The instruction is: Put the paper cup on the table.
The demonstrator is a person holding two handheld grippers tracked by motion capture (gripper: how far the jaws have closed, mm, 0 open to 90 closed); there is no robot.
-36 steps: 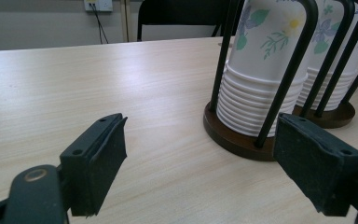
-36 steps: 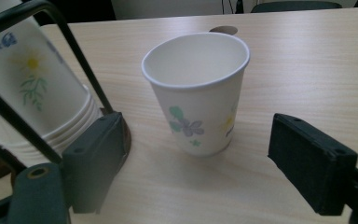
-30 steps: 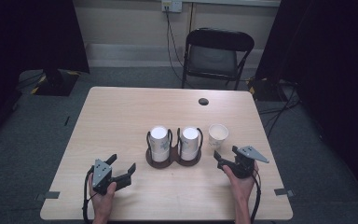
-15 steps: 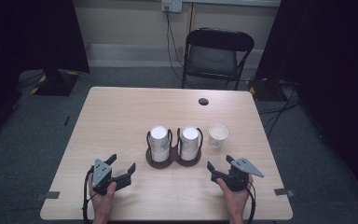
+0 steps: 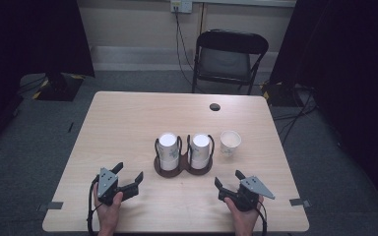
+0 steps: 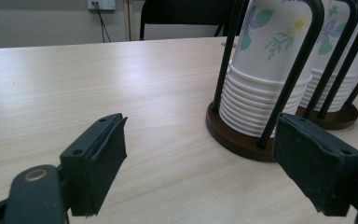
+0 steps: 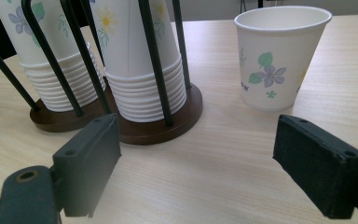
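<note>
A brown two-ring cup holder [image 5: 182,169] stands mid-table with black wire posts. It carries two stacks of upturned flowered paper cups, a left stack [image 5: 168,147] and a right stack [image 5: 200,147]. A single paper cup [image 5: 230,142] stands upright just right of the holder. My left gripper [image 5: 128,172] rests open near the front left, with the left stack [image 6: 270,60] ahead of its jaws. My right gripper [image 5: 228,178] is open near the front right. Its jaws have just been opening and nothing is between them. It faces the holder's base [image 7: 168,126] and the single cup [image 7: 279,56].
The wooden table [image 5: 128,123] has a small round cable hole [image 5: 215,106] near its far edge. A black chair [image 5: 229,59] stands behind the table. Dark curtains flank the room on both sides.
My right gripper has drawn back from beside the single cup toward the table's near edge and slightly left. The cup stays standing by the holder. The left gripper has not moved.
</note>
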